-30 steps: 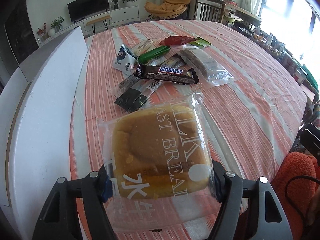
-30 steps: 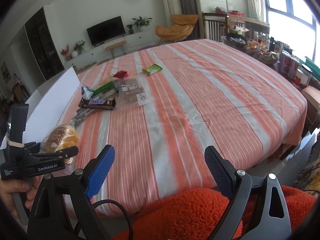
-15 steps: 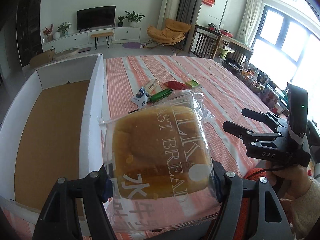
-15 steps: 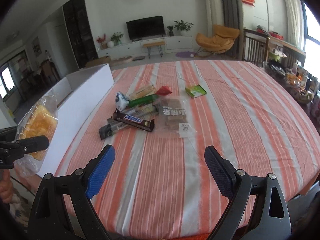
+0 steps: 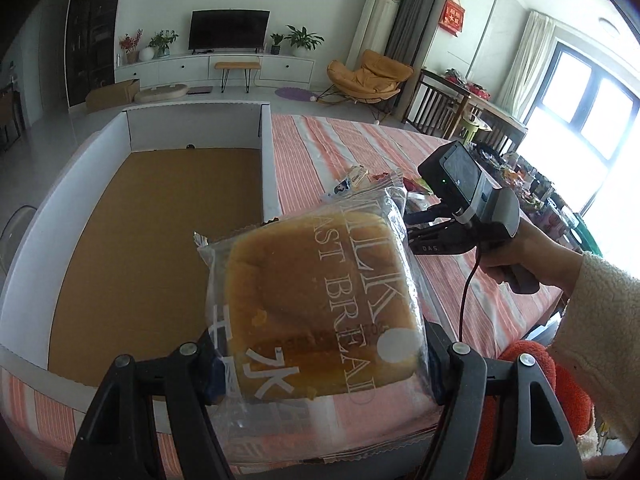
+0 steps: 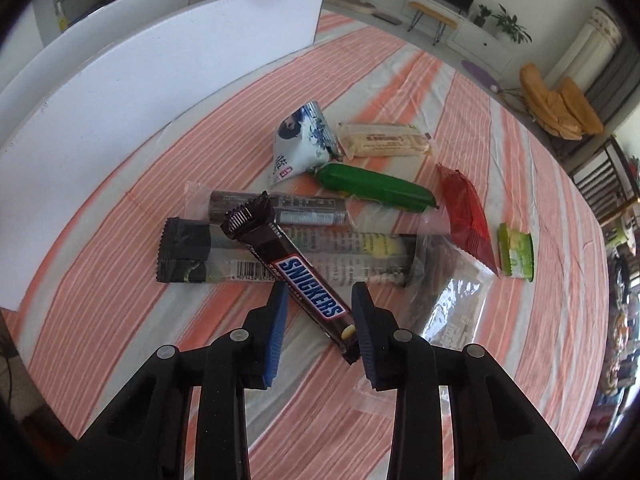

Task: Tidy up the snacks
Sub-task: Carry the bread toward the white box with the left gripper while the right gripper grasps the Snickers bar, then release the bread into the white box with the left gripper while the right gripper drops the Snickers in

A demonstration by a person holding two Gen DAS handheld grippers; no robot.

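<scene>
The right gripper's fingers, blue-padded, have just been closing and now flank the near end of a Snickers bar; the right pad touches the wrapper's end while a sliver of gap shows on the left, so a firm grip cannot be confirmed. The bar is dark brown with a blue-and-white logo and crimped ends, lying slantwise across two long clear-windowed packets on the table, which wears an orange-and-white striped cloth. Just beyond lie a blue-and-white pouch, a pale wafer pack, a green sachet, a red sachet, a small green pack and a clear bag of dark contents. The left gripper is clamped partway open on the lower edge of a bread bag: a golden square loaf in clear film with white lettering, held up tilted above the near wall of a white box with a brown cardboard floor. The right gripper shows beyond the bag, in the person's hand.
</scene>
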